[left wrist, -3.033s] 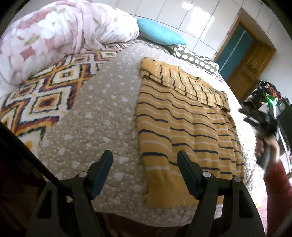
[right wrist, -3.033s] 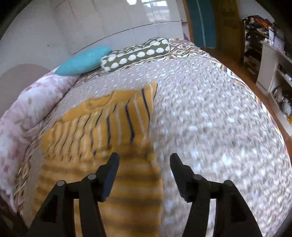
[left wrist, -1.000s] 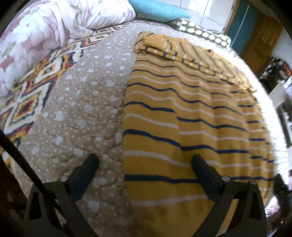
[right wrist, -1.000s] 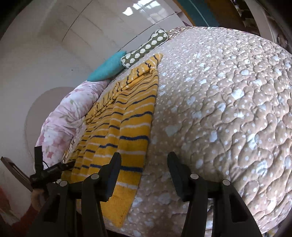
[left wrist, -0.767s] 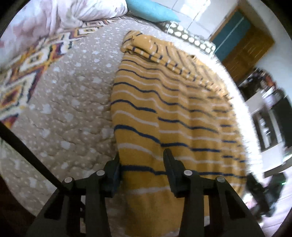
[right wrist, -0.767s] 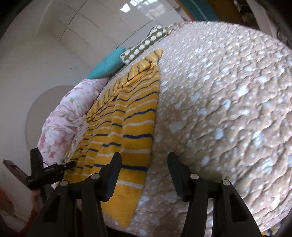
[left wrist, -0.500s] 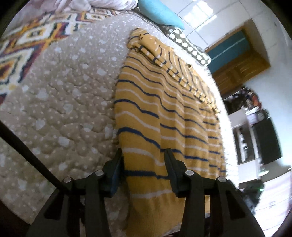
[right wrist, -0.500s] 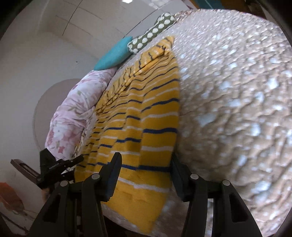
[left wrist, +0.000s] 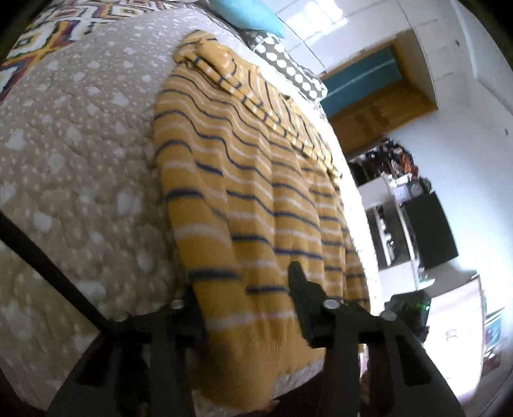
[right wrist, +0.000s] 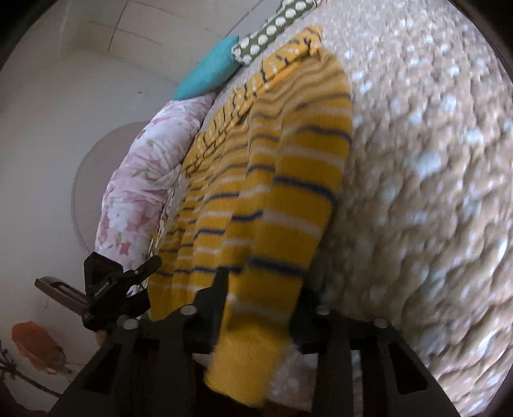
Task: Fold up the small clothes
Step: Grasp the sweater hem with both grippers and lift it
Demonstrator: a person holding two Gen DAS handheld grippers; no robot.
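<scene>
A yellow sweater with navy and white stripes (left wrist: pixel 250 179) lies flat on the beige spotted quilt (left wrist: pixel 70 154), its hem hanging over the near bed edge. My left gripper (left wrist: pixel 247 288) is open, its jaws straddling the sweater's left hem corner. In the right wrist view the same sweater (right wrist: pixel 272 199) runs away from me, and my right gripper (right wrist: pixel 259 288) is open with its jaws either side of the right hem corner. The left gripper also shows in the right wrist view (right wrist: pixel 112 285) at the far hem corner.
A teal pillow (left wrist: pixel 247 12) and a dotted pillow (left wrist: pixel 288 64) lie at the head of the bed. A floral duvet (right wrist: pixel 141 179) is bunched along the far side. A wooden door (left wrist: pixel 375 112) and shelves (left wrist: pixel 394 205) stand beyond the bed.
Both grippers have come down to the near bed edge. The left jaws narrowed around the left hem corner; the right gripper slid left until its jaws straddle the right hem corner.
</scene>
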